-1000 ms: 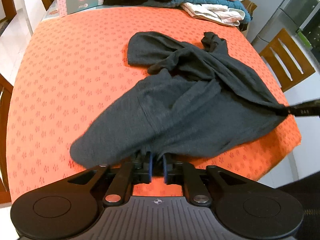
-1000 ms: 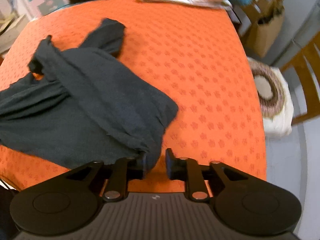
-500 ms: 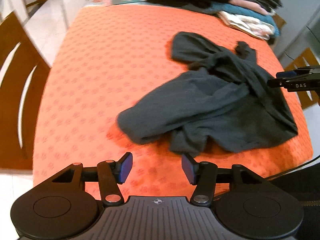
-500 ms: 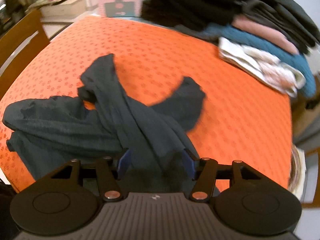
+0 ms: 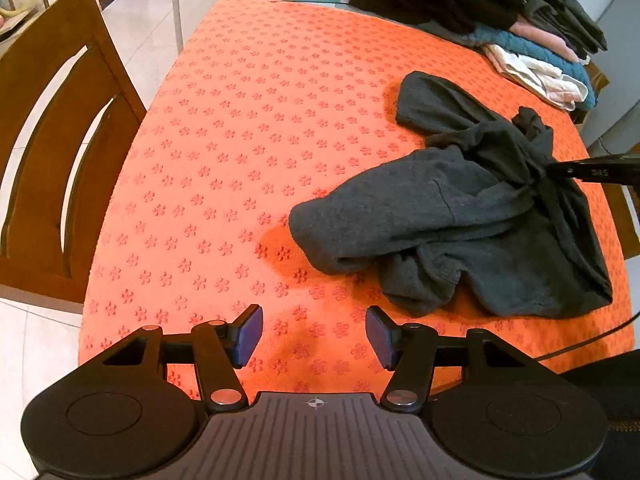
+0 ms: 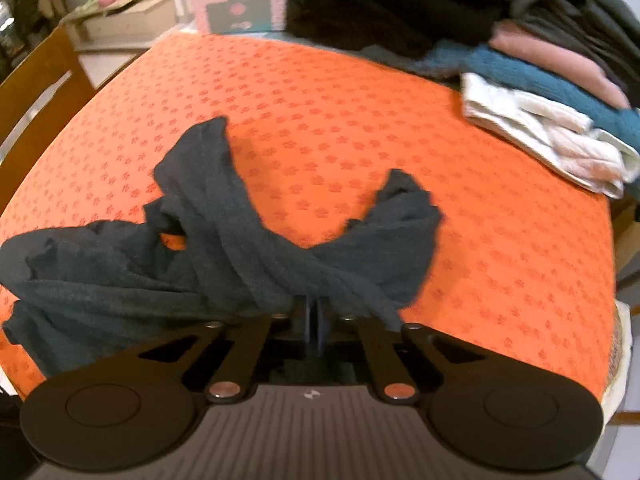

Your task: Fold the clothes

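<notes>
Right gripper [image 6: 314, 314] has just snapped shut on a bunched fold of the dark grey garment [image 5: 460, 216], while left gripper [image 5: 314, 334] has let go and now sits spread over bare orange tablecloth [image 5: 240, 160], nothing between its pads. Garment lies crumpled at the table's near right, so it's regrasp-to-spread, folding not begun; both grippers angle steeply down

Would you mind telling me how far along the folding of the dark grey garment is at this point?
Done: a stack of folded clothes sits at the table's far edge. In hand: the right gripper has its jaws shut on a bunched part of the dark grey garment; the left gripper is open over bare orange tablecloth, holding nothing. Left: the garment lies crumpled and twisted, so spreading it flat and every fold remain.
</notes>
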`<state>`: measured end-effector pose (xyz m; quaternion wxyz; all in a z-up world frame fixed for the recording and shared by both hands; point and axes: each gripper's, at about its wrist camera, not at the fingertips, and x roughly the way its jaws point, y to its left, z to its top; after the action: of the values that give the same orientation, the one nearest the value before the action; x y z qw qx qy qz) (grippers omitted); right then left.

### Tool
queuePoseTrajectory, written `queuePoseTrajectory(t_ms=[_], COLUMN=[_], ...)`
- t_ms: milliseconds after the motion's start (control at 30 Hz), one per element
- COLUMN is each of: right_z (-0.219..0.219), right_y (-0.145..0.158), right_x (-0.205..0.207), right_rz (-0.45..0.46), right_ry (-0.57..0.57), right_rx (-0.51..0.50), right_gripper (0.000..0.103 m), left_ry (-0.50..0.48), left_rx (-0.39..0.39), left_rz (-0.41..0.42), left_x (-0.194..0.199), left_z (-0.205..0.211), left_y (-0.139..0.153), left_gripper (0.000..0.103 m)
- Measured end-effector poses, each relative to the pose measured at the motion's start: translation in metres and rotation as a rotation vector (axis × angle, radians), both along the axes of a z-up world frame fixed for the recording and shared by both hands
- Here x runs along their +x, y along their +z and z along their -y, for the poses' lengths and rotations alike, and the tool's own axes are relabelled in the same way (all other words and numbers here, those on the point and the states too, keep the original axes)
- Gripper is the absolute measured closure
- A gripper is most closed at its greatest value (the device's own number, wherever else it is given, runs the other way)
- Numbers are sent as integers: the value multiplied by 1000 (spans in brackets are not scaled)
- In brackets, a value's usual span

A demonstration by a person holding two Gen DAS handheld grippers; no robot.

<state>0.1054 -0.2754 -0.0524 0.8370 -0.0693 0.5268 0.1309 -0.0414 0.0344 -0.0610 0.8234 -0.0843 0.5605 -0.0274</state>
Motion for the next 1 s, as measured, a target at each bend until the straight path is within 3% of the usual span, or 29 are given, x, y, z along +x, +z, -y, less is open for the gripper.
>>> queuePoseTrajectory(t_ms=[200, 333, 467, 567, 733, 833, 900, 1000], right_z=[60, 100, 119, 109, 81, 58, 45, 29], right_y=[24, 31, 28, 23, 13, 5, 0, -11], right_x=[-25, -47, -64, -66, -63, -53, -44, -32], right_rz=[61, 53, 21, 5, -16, -25, -30, -39], right_ry=[-180, -276, -313, -279, -199, -133, -93, -43], right_rx=[-24, -39, -18, -3, 8, 4, -4, -16], right_gripper=[102, 102, 101, 98, 64, 50, 43, 42], left_ry=[-22, -19, -20, -47, -81, -63, -51, -46], left_rx=[6, 7, 2, 8, 30, 40, 41, 44], left_rz=[11, 8, 2, 10, 40, 61, 77, 98], left_x=[7, 14, 21, 26, 35, 43, 48, 57], left_z=[4, 3, 0, 3, 13, 14, 14, 14], left_y=[-3, -7, -12, -12, -13, -14, -15, -13], left_gripper=[43, 43, 43, 42, 40, 40, 40, 40])
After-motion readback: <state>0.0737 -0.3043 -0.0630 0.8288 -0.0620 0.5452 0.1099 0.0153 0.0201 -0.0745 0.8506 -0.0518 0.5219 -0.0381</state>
